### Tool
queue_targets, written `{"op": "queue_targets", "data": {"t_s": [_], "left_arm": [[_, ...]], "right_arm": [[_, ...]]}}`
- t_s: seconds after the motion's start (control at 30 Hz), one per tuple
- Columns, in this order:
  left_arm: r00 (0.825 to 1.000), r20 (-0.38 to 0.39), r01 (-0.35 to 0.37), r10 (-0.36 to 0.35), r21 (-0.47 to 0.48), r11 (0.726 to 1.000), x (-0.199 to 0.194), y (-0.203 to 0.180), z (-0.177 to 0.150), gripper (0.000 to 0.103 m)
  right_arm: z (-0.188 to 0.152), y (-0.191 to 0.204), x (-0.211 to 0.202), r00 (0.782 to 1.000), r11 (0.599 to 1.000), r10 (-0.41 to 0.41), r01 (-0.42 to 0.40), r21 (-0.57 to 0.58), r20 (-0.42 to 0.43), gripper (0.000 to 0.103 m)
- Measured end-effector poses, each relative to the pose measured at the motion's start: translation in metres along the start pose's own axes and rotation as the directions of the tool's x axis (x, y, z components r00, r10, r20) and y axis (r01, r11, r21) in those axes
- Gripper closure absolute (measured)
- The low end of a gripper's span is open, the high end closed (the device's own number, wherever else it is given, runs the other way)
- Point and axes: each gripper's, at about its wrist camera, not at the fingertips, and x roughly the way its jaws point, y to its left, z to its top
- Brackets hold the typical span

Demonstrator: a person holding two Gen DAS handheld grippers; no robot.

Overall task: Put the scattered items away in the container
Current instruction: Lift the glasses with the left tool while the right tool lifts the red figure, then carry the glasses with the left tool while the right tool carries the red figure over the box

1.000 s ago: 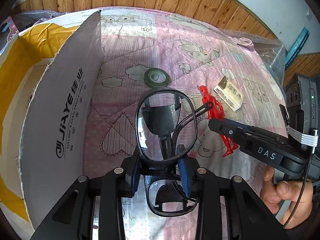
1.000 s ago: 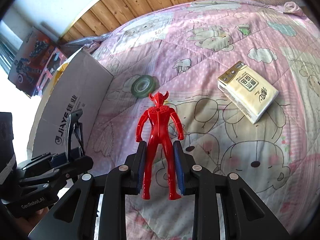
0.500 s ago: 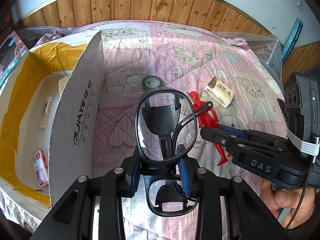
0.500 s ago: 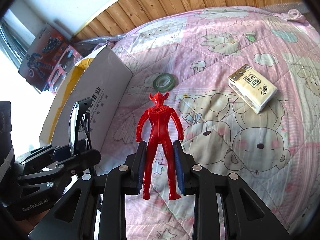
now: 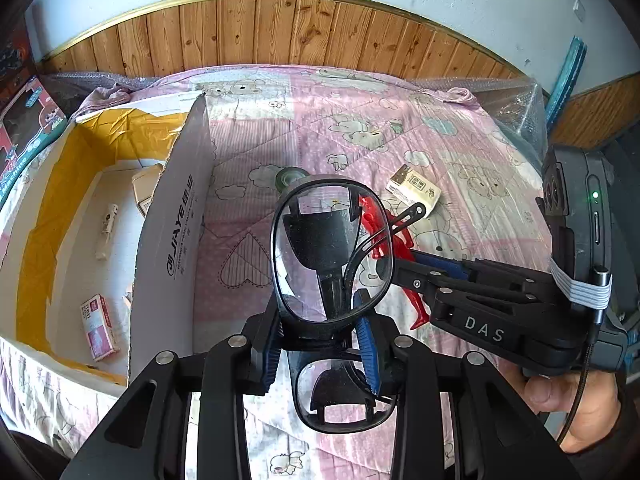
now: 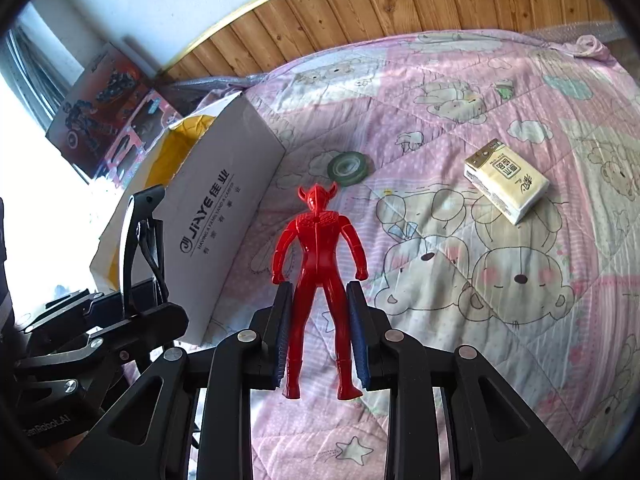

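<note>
Lying to the left of both grippers, 1 open cardboard box (image 5: pixel 176 240) is nearer to the left gripper (image 5: pixel 320 344), whose fingers are closed on 1 pair of black glasses (image 5: pixel 330 256) held upright. In the right gripper (image 6: pixel 320 336), 1 red toy figure (image 6: pixel 318 264) is clamped by its legs, long axis along the fingers. On the quilt (image 6: pixel 500 320) 1 tissue pack (image 6: pixel 506 180) and 1 tape roll (image 6: pixel 347 166) are left.

Pink quilt (image 6: pixel 500 128) is covering the bed, wood panelling (image 5: pixel 320 32) is running behind, toy boxes (image 6: pixel 104 108) are leaning left
</note>
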Motion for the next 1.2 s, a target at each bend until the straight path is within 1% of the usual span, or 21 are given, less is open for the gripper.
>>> {"op": "queue_targets", "data": {"t_s": [0.4, 0.57, 0.87, 1.2], "left_arm": [[0.999, 0.029, 0.043, -0.043, -0.008, 0.999, -0.025, 0.003, -0.017, 0.068], [0.997, 0.055, 0.062, -0.061, -0.017, 0.998, -0.041, 0.010, -0.023, 0.068], [0.987, 0.127, 0.103, -0.100, -0.015, 0.995, -0.072, 0.017, -0.023, 0.068], [0.978, 0.156, 0.139, -0.135, -0.017, 0.990, -0.088, 0.025, -0.020, 0.068]], "right_arm": [[-0.018, 0.017, -0.016, 1.000, 1.000, -0.010, 0.010, -0.025, 0.012, 0.076], [-0.022, 0.022, -0.023, 0.999, 0.999, -0.021, 0.021, -0.026, 0.026, 0.076], [-0.025, 0.041, -0.036, 0.998, 1.000, -0.019, 0.020, -0.013, 0.065, 0.076], [-0.037, 0.048, -0.058, 0.992, 0.999, -0.037, 0.034, 0.024, 0.122, 0.076]]}}
